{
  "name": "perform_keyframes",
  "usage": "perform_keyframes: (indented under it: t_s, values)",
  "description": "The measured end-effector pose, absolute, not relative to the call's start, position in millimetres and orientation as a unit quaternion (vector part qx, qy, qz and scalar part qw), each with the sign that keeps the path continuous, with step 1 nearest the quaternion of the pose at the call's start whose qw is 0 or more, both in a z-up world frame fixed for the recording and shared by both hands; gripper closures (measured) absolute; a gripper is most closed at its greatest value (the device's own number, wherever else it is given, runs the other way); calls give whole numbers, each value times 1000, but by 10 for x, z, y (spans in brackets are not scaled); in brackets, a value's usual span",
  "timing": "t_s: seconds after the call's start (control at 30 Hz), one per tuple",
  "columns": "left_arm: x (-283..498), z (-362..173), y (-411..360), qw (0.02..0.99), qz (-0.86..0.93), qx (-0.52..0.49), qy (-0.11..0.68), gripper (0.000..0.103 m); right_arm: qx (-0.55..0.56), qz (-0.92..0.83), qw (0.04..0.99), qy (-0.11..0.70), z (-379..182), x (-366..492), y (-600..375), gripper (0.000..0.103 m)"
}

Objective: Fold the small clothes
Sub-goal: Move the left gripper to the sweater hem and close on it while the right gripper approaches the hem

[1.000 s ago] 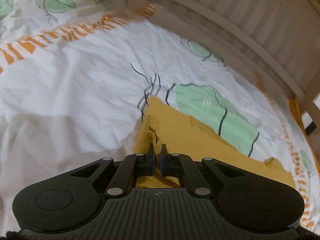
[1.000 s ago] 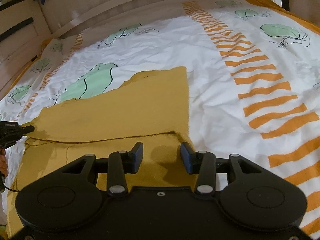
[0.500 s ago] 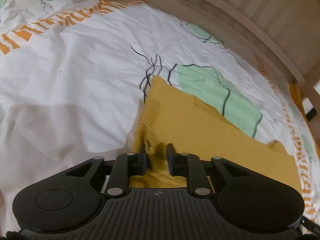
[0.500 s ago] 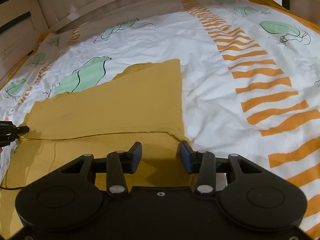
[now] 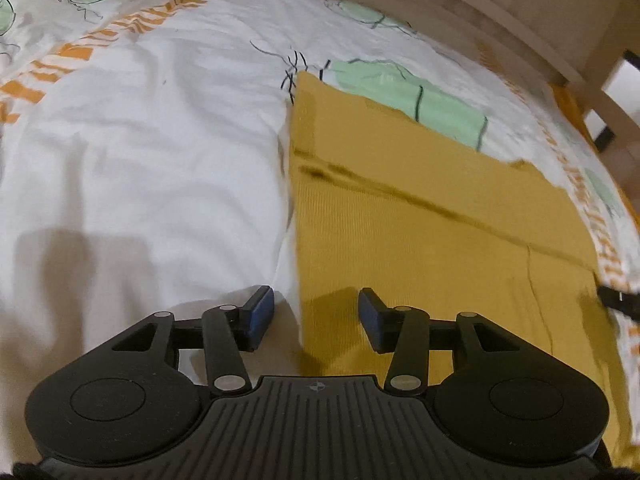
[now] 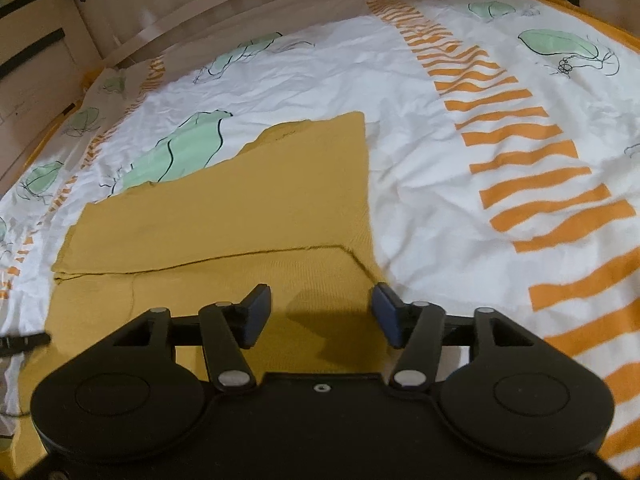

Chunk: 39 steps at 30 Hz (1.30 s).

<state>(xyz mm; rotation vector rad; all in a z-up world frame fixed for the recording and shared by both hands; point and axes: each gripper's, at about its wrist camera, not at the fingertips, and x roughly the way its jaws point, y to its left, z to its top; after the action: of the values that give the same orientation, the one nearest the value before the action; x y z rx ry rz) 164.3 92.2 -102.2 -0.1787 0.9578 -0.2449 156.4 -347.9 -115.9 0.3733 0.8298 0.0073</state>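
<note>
Mustard garment (image 6: 224,208) flat on bedsheet (image 6: 420,184), long axis crosswise | both hand-held grippers (image 5: 316,316) (image 6: 322,316) just widened, empty

Folded garment (image 6: 224,208) flat on bedsheet (image 6: 420,184), wooden rail (image 6: 208,12) behind

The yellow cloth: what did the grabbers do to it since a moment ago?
The left gripper let go of the yellow cloth: its jaws have just been opening and pinch nothing, and it slid back along the cloth's edge. The right gripper has just opened wider too, empty. The cloth stayed folded flat on the bedsheet.
</note>
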Motion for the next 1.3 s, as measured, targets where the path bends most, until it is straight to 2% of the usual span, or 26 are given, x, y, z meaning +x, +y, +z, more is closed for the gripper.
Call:
perform_keyframes:
  t_s: [0.13, 0.27, 0.5, 0.73, 0.87, 0.93, 1.1, 1.3]
  values:
    - [1434, -936, 934, 865, -128, -56, 481, 56, 202, 5, 891, 407, -1024, 1430, -3487, 30]
    - [1284, -904, 949, 842, -139, -57, 519, 48, 236, 14, 881, 409, -889, 1200, -3544, 27]
    - [958, -924, 1008, 796, -166, -63, 579, 48, 271, 26, 858, 437, -792, 646, -3673, 24]
    - [709, -900, 1005, 790, -184, -60, 581, 48, 293, 37, 814, 501, -922, 238, -3759, 23]
    - [622, -910, 973, 797, -187, -45, 573, 48, 299, 50, 808, 506, -924, 90, -3709, 23]
    - [619, -925, 950, 797, -187, -41, 573, 47, 297, 58, 805, 510, -937, 74, -3679, 19]
    - [614, -950, 952, 793, -196, -46, 575, 37, 284, 77, 799, 524, -999, 59, -3580, 16]
    - [575, -936, 980, 793, -204, -51, 572, 37, 271, 97, 797, 532, -992, 15, -3512, 13]
